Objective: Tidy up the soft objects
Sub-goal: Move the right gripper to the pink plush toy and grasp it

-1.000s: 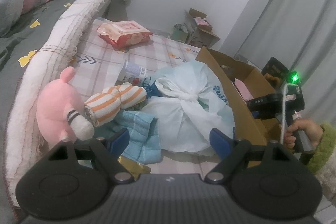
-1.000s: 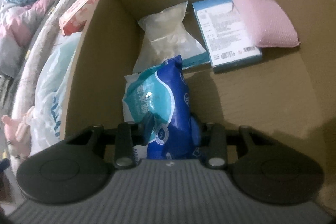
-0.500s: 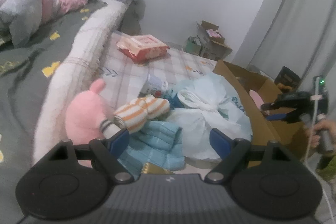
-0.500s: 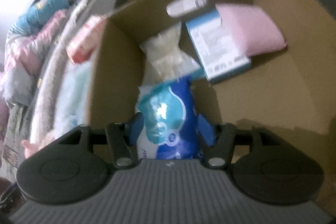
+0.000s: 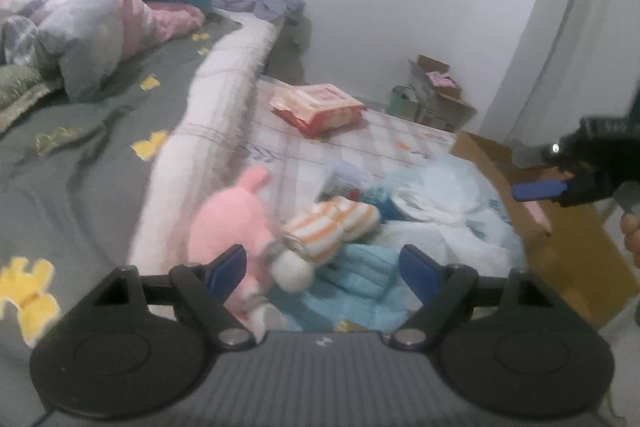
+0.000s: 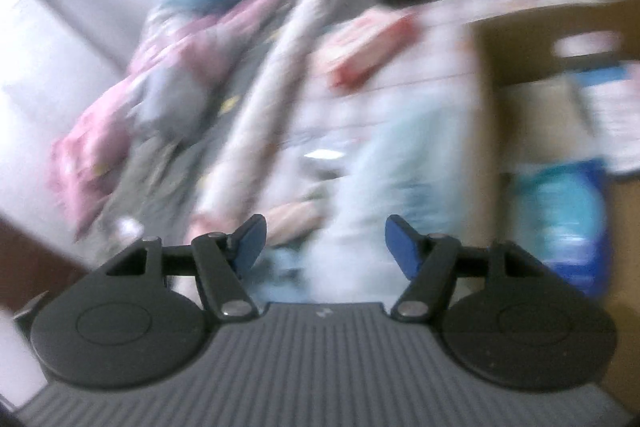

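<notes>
Bedside floor mat (image 5: 340, 143): plush pile before empty wide-open left claw (image 5: 322, 265); right claw (image 6: 324, 241) just opened, empty.

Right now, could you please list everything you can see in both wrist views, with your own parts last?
plush toy: one, pink, on the floor mat against the bed edge
striped soft item: one, orange and white, right of the plush toy
knitted cloth: one, light blue, below the striped item
plastic bag: one, white, beside the box
cardboard box: one, brown, right
blue pack: one, blue, inside the box
wipes pack: one, red and pink, far on the mat
bed: one, grey sheet, left
left gripper: open, empty
right gripper: jaws just opening, empty
</notes>
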